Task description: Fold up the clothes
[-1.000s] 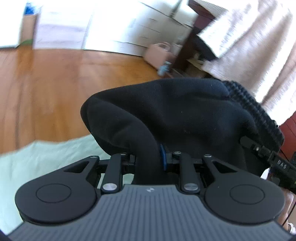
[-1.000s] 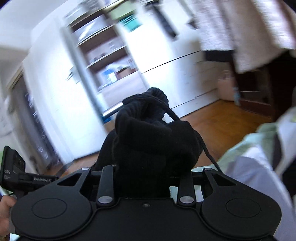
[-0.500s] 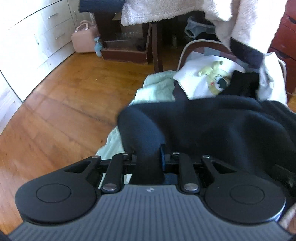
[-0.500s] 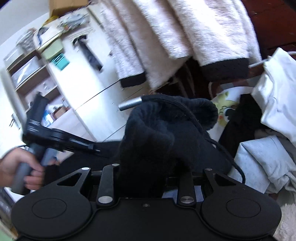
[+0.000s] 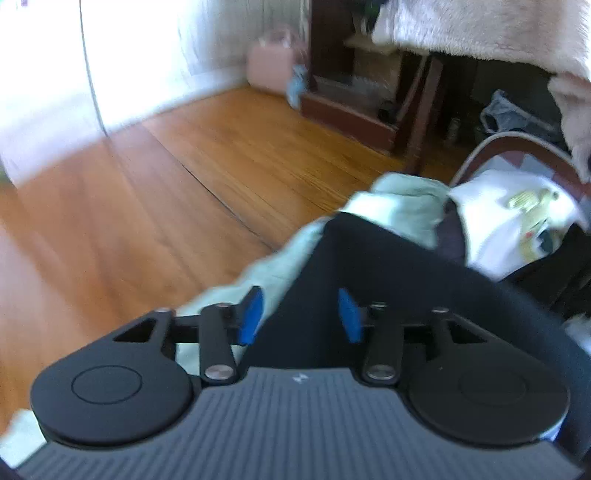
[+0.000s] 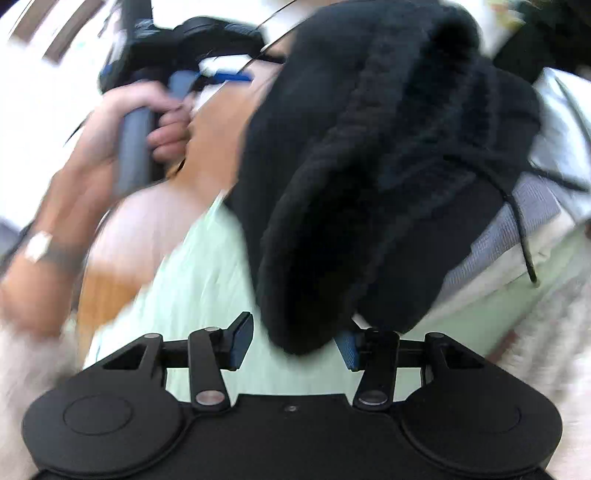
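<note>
Near bottom of left wrist view: left gripper (image 5: 300, 314) spread wide, blue pads (image 5: 252, 314) apart, black garment (image 5: 373, 288) lying between them and running off right, not pinched. Under it, pale green cloth (image 5: 402, 206) spread from near left to mid right. Beyond, far right: white printed shirt (image 5: 506, 214) on a pile beside a dark rounded chair back (image 5: 517, 142); fluffy cream blanket (image 5: 480, 26) hanging along top right. Wooden floor (image 5: 155, 192) filling left half, pink bag (image 5: 269, 68) far centre by the wall.

Right wrist view, blurred: right gripper (image 6: 293, 345) also wide, black knit bunch of same garment hanging over the gap, touching near the right pad, left pad clear; no clamp on it. Black drawstring (image 6: 521, 229) dangling right. Left hand (image 6: 122, 122) gripping a grey handle (image 6: 135, 147), upper left. Pale green cloth below the garment.
</note>
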The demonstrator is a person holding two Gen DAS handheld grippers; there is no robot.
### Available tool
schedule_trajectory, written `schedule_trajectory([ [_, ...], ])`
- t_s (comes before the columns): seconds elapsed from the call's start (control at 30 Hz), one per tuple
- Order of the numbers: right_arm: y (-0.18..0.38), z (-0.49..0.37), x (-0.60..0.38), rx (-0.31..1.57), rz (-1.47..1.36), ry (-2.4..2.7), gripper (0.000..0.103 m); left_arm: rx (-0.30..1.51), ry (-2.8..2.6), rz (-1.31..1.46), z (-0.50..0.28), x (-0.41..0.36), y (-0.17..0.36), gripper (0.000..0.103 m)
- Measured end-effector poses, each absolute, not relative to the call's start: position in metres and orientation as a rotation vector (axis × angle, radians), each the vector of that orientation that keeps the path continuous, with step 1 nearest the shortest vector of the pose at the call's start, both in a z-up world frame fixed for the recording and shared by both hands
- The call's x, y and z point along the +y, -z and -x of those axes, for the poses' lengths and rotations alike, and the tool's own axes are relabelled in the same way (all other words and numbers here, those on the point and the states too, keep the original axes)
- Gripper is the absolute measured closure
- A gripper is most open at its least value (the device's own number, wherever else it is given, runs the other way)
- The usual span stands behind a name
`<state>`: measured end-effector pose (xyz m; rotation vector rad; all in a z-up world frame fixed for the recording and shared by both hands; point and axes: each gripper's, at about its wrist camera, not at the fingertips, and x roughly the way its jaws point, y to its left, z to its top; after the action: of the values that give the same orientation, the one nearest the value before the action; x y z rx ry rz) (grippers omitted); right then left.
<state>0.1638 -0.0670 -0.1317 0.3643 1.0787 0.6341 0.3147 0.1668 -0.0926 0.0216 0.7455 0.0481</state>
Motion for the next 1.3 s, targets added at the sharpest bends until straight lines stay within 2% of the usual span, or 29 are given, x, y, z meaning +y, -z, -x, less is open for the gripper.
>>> schedule_trajectory([
  [0.03,0.120,-0.159,-0.075,1.060,-0.312,-0.680,0.048,0.721,-0.069,-0.018,-0.299,0.175,0.091,0.036],
  [0.07,0.108,-0.156,-0.084,1.032,-0.268,-0.714,0.049,0.702,-0.083,0.006,-0.284,0.184,0.092,0.031],
  [0.13,0.082,-0.156,-0.106,0.918,-0.236,-0.719,0.047,0.684,-0.107,0.089,-0.254,0.208,0.097,0.030],
  [0.2,0.059,-0.164,-0.126,0.784,-0.240,-0.687,0.040,0.723,-0.135,0.255,-0.233,0.238,0.117,0.029],
  [0.27,0.049,-0.190,-0.131,0.678,-0.192,-0.650,0.020,0.751,-0.172,0.422,-0.211,0.261,0.145,0.029],
  [0.3,0.049,-0.206,-0.130,0.651,-0.149,-0.640,0.019,0.757,-0.173,0.504,-0.201,0.271,0.159,0.029],
  [0.5,0.110,-0.308,-0.119,0.773,0.115,-0.538,0.018,0.770,-0.031,0.938,-0.186,0.285,0.231,0.029],
  [0.57,0.127,-0.328,-0.134,0.838,-0.001,-0.598,0.007,0.753,0.041,0.997,-0.193,0.279,0.241,0.029],
  [0.67,0.155,-0.356,-0.159,0.961,-0.242,-0.704,0.003,0.694,0.098,1.021,-0.198,0.273,0.247,0.025],
  [0.8,0.177,-0.381,-0.163,1.017,-0.313,-0.856,0.000,0.684,0.087,0.984,-0.210,0.267,0.256,0.021],
  [0.9,0.189,-0.381,-0.155,1.016,-0.330,-0.915,0.000,0.695,0.085,1.035,-0.214,0.273,0.266,0.022],
  [0.93,0.184,-0.377,-0.154,0.975,-0.313,-0.915,0.007,0.689,0.089,1.041,-0.213,0.274,0.265,0.036],
  [0.97,0.178,-0.372,-0.152,0.934,-0.296,-0.915,0.032,0.682,0.094,1.029,-0.212,0.274,0.261,0.055],
  [1.0,0.172,-0.368,-0.151,0.899,-0.278,-0.911,0.041,0.676,0.100,1.017,-0.212,0.274,0.257,0.064],
  [1.03,0.165,-0.363,-0.149,0.887,-0.270,-0.899,0.051,0.641,0.131,1.001,-0.209,0.273,0.248,0.079],
  [1.07,0.158,-0.360,-0.150,0.896,-0.314,-0.901,0.056,0.586,0.180,0.982,-0.205,0.272,0.235,0.080],
  [1.2,0.134,-0.352,-0.175,0.895,-0.695,-1.014,0.059,0.535,0.296,0.881,-0.215,0.265,0.179,0.081],
  [1.3,0.110,-0.332,-0.181,0.867,-0.756,-0.993,0.059,0.533,0.356,0.815,-0.234,0.257,0.138,0.081],
])
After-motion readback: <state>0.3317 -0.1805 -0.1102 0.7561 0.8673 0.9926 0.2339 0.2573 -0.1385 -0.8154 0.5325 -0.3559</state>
